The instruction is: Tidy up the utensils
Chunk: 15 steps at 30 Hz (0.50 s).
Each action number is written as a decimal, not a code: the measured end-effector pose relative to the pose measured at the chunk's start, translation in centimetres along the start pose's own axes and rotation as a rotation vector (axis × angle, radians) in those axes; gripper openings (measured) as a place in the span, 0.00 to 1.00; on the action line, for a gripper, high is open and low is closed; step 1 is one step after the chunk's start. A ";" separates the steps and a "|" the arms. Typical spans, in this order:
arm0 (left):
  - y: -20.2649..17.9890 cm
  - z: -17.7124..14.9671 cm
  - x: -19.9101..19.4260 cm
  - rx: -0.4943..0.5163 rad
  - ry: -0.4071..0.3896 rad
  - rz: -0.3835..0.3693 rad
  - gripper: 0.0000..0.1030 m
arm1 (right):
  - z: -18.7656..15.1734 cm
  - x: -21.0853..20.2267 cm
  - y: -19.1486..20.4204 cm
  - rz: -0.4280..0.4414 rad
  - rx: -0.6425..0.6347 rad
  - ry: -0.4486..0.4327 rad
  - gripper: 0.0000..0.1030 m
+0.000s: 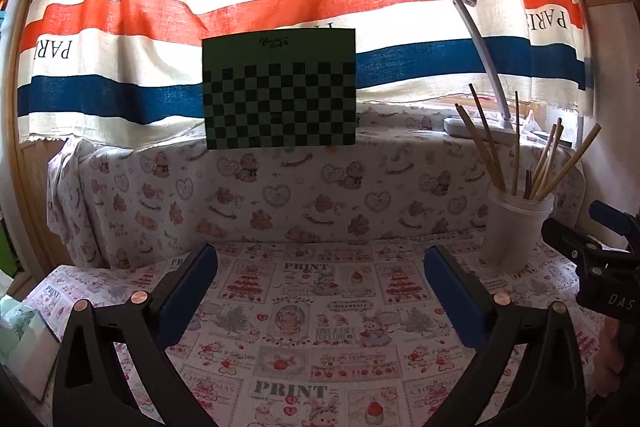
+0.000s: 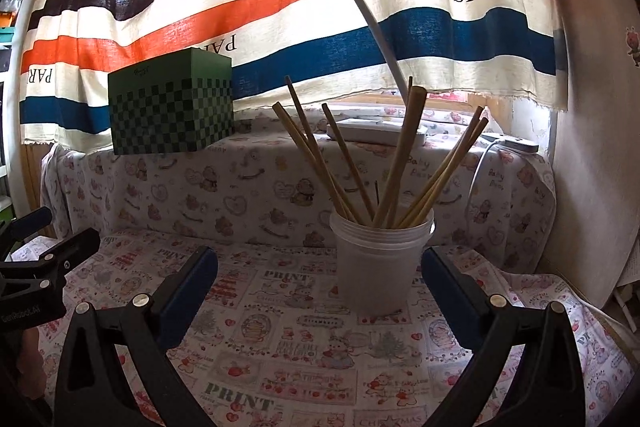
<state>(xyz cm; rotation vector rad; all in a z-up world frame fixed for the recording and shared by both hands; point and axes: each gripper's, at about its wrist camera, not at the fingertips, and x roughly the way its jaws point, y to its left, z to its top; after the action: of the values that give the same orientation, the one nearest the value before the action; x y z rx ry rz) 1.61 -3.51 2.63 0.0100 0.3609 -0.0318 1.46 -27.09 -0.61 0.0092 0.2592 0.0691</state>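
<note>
A translucent white plastic cup (image 2: 378, 261) stands upright on the printed tablecloth and holds several wooden chopsticks (image 2: 394, 155) that fan outward. My right gripper (image 2: 320, 263) is open, its blue-padded fingers (image 2: 188, 295) spread wide just in front of the cup, nothing between them. The same cup (image 1: 516, 231) with its chopsticks (image 1: 486, 143) shows at the right in the left wrist view. My left gripper (image 1: 320, 263) is open too and empty over bare cloth, well left of the cup. No loose utensil lies on the cloth in either view.
A green checkered box (image 1: 280, 91) rests on the raised, cloth-covered ledge behind. A white desk lamp (image 2: 374, 131) stands on that ledge behind the cup. A striped curtain hangs at the back. A tissue box (image 1: 24, 347) sits at the left edge.
</note>
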 end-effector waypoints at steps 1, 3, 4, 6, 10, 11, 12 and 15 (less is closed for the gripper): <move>0.2 0.0 0.0 -0.008 0.000 0.001 1.00 | 0.0 0.0 0.0 -0.002 0.002 0.001 1.00; 0.2 0.0 0.1 -0.010 0.005 0.007 1.00 | 0.0 0.1 -0.1 -0.004 0.006 0.004 1.00; 0.1 0.0 0.1 -0.007 0.006 0.007 1.00 | 0.0 0.0 -0.1 -0.004 0.007 0.004 1.00; 0.1 0.0 0.0 -0.004 0.002 0.005 1.00 | 0.0 0.0 -0.1 -0.008 0.007 0.002 1.00; 0.1 0.0 0.0 -0.004 0.006 0.005 1.00 | 0.0 0.0 -0.1 -0.011 0.004 0.001 1.00; 0.1 0.0 0.0 -0.004 0.006 0.005 1.00 | 0.0 0.0 -0.1 -0.011 0.003 0.001 1.00; 0.1 0.0 0.0 -0.004 0.005 0.004 1.00 | 0.0 0.0 0.0 -0.011 0.001 0.001 1.00; 0.1 0.0 0.0 -0.003 0.009 0.000 1.00 | 0.0 0.0 0.0 -0.009 -0.001 0.000 1.00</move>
<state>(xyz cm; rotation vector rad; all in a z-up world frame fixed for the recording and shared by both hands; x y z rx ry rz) 1.62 -3.45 2.60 0.0075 0.3701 -0.0308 1.44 -27.09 -0.62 0.0066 0.2592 0.0603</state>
